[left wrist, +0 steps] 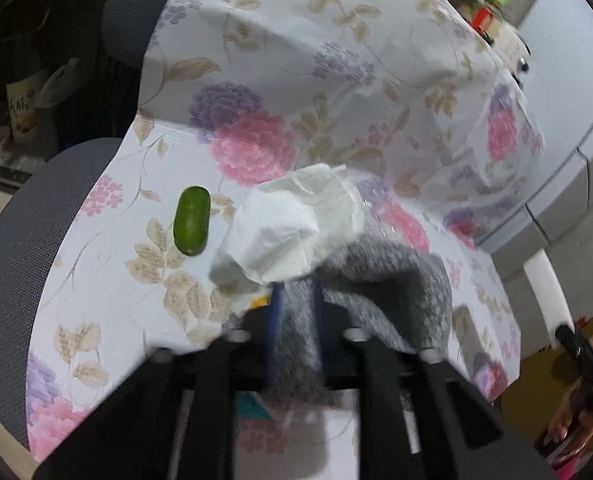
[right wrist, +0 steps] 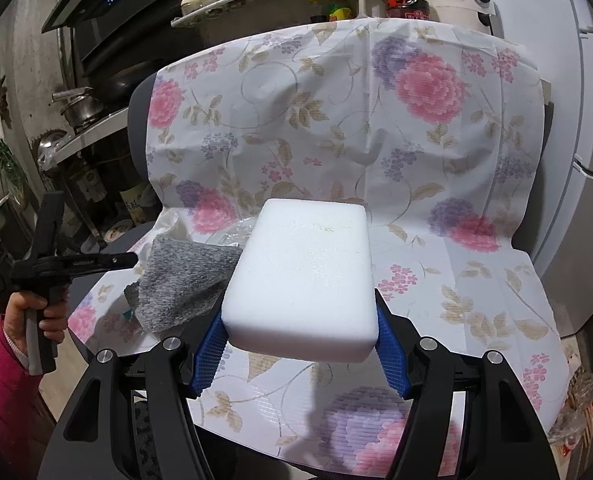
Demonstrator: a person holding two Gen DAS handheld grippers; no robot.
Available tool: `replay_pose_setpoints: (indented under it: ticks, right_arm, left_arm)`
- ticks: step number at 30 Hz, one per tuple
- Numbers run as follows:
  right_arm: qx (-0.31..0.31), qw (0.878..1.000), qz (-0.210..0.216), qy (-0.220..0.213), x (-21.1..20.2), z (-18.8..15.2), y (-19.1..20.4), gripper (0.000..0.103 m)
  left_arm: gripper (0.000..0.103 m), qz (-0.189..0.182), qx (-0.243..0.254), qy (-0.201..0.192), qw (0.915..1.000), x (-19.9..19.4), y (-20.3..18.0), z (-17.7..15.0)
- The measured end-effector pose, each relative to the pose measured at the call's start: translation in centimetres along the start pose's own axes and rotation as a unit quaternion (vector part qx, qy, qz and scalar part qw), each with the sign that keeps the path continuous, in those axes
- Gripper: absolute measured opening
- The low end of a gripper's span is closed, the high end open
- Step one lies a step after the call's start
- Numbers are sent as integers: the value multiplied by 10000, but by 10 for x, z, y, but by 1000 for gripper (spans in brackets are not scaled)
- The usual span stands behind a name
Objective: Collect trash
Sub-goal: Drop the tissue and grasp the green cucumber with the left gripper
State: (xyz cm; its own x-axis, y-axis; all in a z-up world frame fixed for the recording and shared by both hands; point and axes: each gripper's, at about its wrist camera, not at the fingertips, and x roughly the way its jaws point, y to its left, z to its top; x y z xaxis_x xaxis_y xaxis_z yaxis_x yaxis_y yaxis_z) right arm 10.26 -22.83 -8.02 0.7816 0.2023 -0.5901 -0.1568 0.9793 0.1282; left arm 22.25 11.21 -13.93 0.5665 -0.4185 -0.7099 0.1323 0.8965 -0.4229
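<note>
A crumpled white tissue (left wrist: 292,224) lies on a chair seat draped in a floral plastic cloth (left wrist: 336,92), just ahead of the left gripper (left wrist: 296,292) and slightly to its left in the left wrist view. A grey knitted cloth (left wrist: 376,280) runs between that gripper's blue pads (left wrist: 277,312); the picture is blurred there, and whether the pads press on the cloth cannot be told. The tissue's near edge meets the grey cloth at the fingertips. Left of the tissue, apart from it, a small green fruit (left wrist: 191,221) rests on the floral cloth.

From the right wrist view, the right gripper (right wrist: 300,344) pinches a white foam block (right wrist: 304,272) between its blue pads (right wrist: 208,352), the block's two sides squeezed by the jaws and its length pointing away over the seat. The grey knitted cloth (right wrist: 180,284) lies just left of the block, and the tissue is hidden from this view. A person's hand (right wrist: 36,312) in a pink sleeve (right wrist: 0,392) grips the handle of the left gripper at the far left, its black fingers (right wrist: 108,260) reaching toward the grey cloth. Kitchen shelves with bottles (right wrist: 336,4) stand behind the chair.
</note>
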Motion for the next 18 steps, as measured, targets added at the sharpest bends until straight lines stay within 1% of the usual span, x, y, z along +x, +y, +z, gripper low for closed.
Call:
replay_pose_setpoints:
  ticks: [1, 4, 6, 8, 9, 11, 15, 16, 18]
  right_arm:
    - [-18, 10000, -8, -9, -1, 0, 1, 66]
    - [-39, 10000, -59, -8, -2, 0, 2, 66]
    - [-26, 9999, -112, 18, 0, 0, -1, 66]
    - [3, 9999, -155, 52, 4, 1, -3, 66]
    - [12, 9998, -172, 69, 6, 1, -5, 66]
    - [19, 9998, -193, 110, 12, 2, -6, 66]
    - [26, 9996, -239, 167, 19, 3, -7, 66]
    - [28, 9995, -264, 181, 21, 3, -7, 66]
    - [33, 9993, -319, 197, 22, 4, -8, 66]
  left_arm:
    - [41, 43, -61, -48, 10000, 0, 4, 3]
    - [43, 237, -153, -118, 9995, 1, 15, 12]
    - [46, 460, -237, -240, 9984, -1, 26, 20]
    - [46, 628, -352, -262, 9971, 2, 38, 28]
    - [46, 673, -421, -220, 9966, 8, 43, 32]
    - [46, 645, -466, -97, 9968, 21, 49, 38]
    - [46, 747, -478, 143, 9960, 50, 49, 50]
    - [46, 796, -503, 186, 9954, 57, 48, 52]
    - [46, 1021, -421, 276, 9935, 68, 48, 57]
